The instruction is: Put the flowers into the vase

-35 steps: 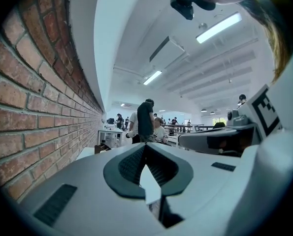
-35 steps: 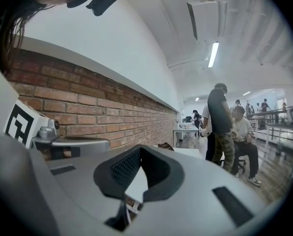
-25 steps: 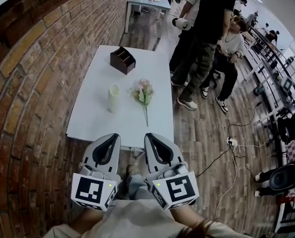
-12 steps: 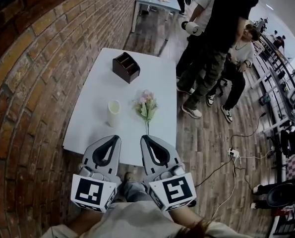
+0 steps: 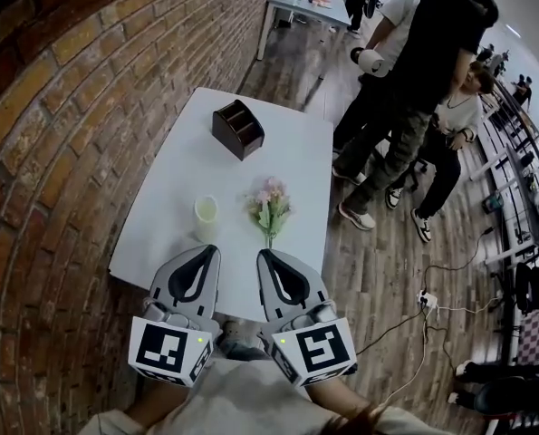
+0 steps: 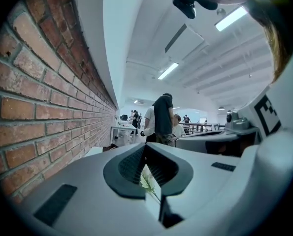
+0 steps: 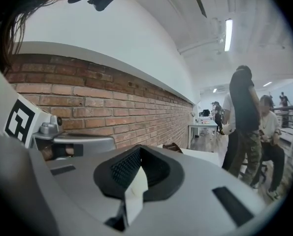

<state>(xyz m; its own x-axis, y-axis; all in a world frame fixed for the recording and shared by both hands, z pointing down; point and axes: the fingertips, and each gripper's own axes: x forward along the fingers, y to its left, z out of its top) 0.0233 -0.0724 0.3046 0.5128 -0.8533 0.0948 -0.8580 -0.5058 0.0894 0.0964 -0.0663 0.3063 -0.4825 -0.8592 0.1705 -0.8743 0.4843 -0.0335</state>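
Flowers [image 5: 269, 211] flat near vase [image 5: 206, 217]; left gripper [image 5: 212, 250] and right gripper [image 5: 264, 254] fingers pressed together, empty.

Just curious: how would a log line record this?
left tool shut, empty | right tool shut, empty | flowers lying on table | vase upright

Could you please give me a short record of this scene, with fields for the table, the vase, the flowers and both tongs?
table: white, long
vase: cream, upright, no flowers in it
flowers: pink bunch lying flat, right of the vase, apart from it
box: brown, divided, at the far end
left tongs: shut, empty, over the near edge
right tongs: shut, empty, tip near the stem's end
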